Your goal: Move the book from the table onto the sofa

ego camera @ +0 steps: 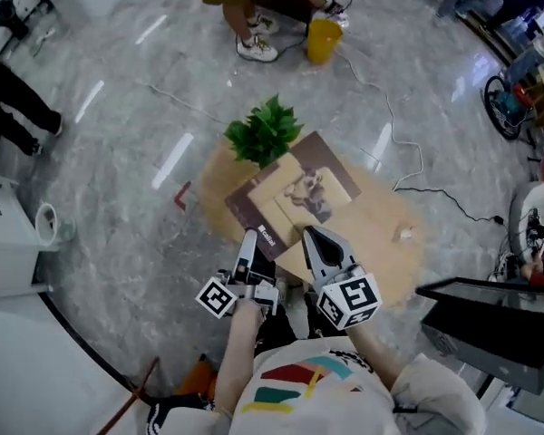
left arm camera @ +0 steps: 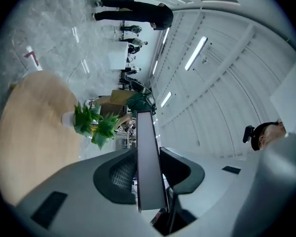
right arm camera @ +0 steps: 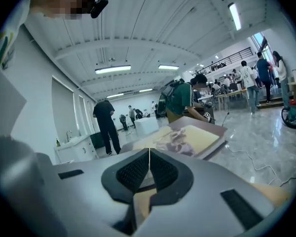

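A large brown book [ego camera: 299, 193] with a tan picture cover hangs tilted over the round wooden table [ego camera: 390, 247], held by its near edge. My left gripper [ego camera: 250, 241] is shut on the book's near left corner; in the left gripper view the book's edge [left arm camera: 148, 152] stands upright between the pads of my left gripper [left arm camera: 149, 174]. Beside it, my right gripper [ego camera: 314, 239] is shut on the near right edge. In the right gripper view my right gripper [right arm camera: 149, 169] pinches a thin edge of the book [right arm camera: 190, 139], which stretches away ahead. No sofa is in view.
A green potted plant [ego camera: 265, 132] stands at the table's far side, just behind the book. A small white object [ego camera: 403, 234] lies on the table's right part. A dark flat-topped box [ego camera: 490, 320] is at the right, a yellow bucket [ego camera: 324, 40] and cables on the floor beyond.
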### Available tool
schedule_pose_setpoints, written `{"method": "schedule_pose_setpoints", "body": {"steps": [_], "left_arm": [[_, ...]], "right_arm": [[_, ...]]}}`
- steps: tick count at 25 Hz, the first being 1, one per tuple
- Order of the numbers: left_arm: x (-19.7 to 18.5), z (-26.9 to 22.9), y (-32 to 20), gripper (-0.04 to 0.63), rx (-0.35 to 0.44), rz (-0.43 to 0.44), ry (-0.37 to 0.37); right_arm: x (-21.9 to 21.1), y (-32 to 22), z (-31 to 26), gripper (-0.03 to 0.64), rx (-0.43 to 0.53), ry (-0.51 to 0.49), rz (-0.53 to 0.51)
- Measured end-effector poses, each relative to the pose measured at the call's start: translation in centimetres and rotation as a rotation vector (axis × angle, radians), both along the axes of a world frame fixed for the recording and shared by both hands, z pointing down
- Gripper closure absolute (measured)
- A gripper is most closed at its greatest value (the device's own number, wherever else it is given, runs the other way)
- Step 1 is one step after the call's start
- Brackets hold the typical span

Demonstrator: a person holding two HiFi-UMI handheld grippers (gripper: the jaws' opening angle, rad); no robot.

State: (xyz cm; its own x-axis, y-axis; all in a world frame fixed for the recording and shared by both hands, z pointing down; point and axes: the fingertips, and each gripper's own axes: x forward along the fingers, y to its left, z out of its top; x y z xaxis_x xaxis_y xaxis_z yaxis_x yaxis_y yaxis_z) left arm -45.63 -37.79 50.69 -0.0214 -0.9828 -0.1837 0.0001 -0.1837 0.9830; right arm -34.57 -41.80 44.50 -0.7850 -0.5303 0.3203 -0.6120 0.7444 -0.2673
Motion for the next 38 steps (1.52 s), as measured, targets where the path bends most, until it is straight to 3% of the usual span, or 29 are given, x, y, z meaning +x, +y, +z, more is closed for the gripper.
{"method": "schedule_pose_setpoints", "body": {"steps": [4, 7, 10, 15, 20, 26, 30, 33, 38], "left_arm": [[-0.2, -3.7, -2.3, 0.443, 0.061, 0.087, -0.065], [0.5, -5.4, -3.6, 0.443, 0.077, 0.147, -0.071], [1.5, -5.9, -4.1, 0.443, 0.084, 0.213, -0.082], [4.7, -6.8, -6.4, 0.443, 0.138, 0.332, -0.103], [8.4, -6.4, -7.6, 0.443, 0.155, 0.422, -0.056], [18.1, -7.9, -6.9, 0.443, 0.185, 0.613, -0.014], [23.3, -8.4, -6.2, 0.443, 0.197, 0.731, -0.025], [28.5, -9.0, -3.9, 0.443, 0.198, 0.806, 0.015], [42.3, -9.8, 3.9, 0.443, 0.198, 1.078, 0.093]], "right_arm": [[-0.1, -0.3, -5.2, 0.600, 0.101, -0.067, 0.081], [1.3, 0.3, -7.4, 0.600, 0.136, -0.074, 0.140], [4.0, 1.6, -8.0, 0.600, 0.177, -0.021, 0.206], [12.0, 1.9, -6.9, 0.600, 0.174, 0.064, 0.439], [17.7, 2.8, -6.7, 0.600, 0.172, 0.129, 0.602], [25.2, 6.9, -7.4, 0.600, 0.170, 0.147, 0.787], [26.9, 9.3, -7.3, 0.600, 0.163, 0.106, 0.858], [30.1, 12.7, -7.5, 0.600, 0.179, 0.086, 0.927], [41.3, 23.3, -8.7, 0.600, 0.216, 0.065, 1.234]]}}
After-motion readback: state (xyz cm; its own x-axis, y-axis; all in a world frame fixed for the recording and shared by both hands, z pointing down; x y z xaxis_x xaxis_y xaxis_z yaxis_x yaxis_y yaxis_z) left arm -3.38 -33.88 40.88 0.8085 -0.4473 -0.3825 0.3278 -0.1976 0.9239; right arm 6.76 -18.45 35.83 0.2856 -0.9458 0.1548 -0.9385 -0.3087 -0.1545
